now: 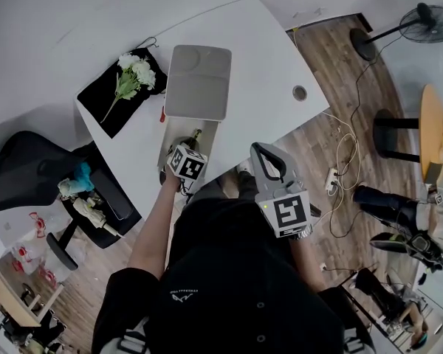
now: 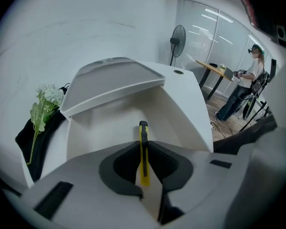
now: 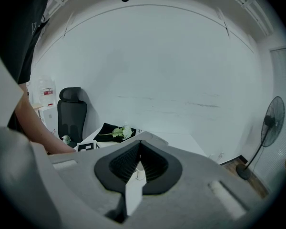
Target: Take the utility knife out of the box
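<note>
A white box [image 1: 179, 140] stands open on the white table [image 1: 258, 57], its lid [image 1: 199, 82] tipped back. My left gripper [image 1: 190, 145] is at the box's near end, shut on a yellow and black utility knife [image 1: 196, 133]. In the left gripper view the knife [image 2: 143, 147] stands edge-on between the dark pads [image 2: 120, 166] and points out over the box's bare white inside [image 2: 105, 125], under the raised lid [image 2: 112, 80]. My right gripper [image 1: 263, 153] hangs off the table's near edge, in front of the person's body. Its jaws [image 3: 139, 165] are shut on nothing.
A black cloth with white flowers [image 1: 130, 80] lies left of the box. A black office chair [image 1: 29, 172] stands off the table's left corner. On the wooden floor to the right are cables [image 1: 345, 150], a fan [image 1: 427, 22] and a round wooden table [image 1: 433, 127].
</note>
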